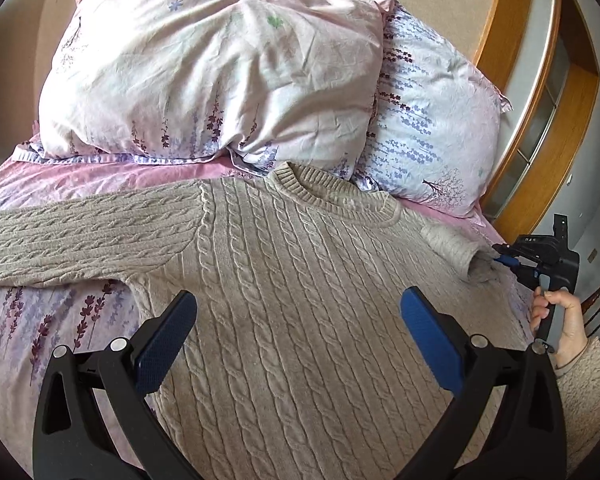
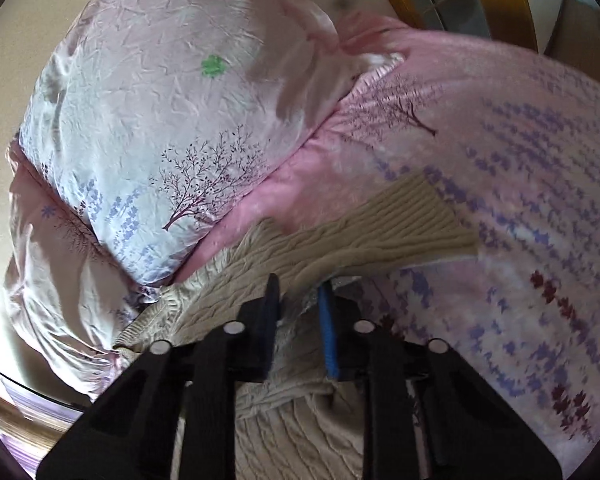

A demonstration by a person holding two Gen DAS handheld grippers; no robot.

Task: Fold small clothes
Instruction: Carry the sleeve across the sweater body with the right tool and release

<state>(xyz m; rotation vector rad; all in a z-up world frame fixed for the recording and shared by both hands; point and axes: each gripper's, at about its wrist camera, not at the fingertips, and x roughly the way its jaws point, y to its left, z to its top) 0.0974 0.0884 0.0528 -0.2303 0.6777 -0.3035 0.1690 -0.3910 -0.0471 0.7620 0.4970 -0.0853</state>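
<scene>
Left wrist view: my left gripper [image 1: 298,334] hangs with jaws wide apart and empty over the sweater [image 1: 300,280], spread flat across the bed [image 1: 80,178] below the pillows [image 1: 220,72]. Right wrist view: my right gripper [image 2: 300,320] is clamped on the sleeve [image 2: 360,236] near the bed's right edge. Folding has, I judge, barely begun.

Bed [image 1: 100,184] w/ sweater [image 1: 300,280], pillows [image 1: 204,72]
</scene>
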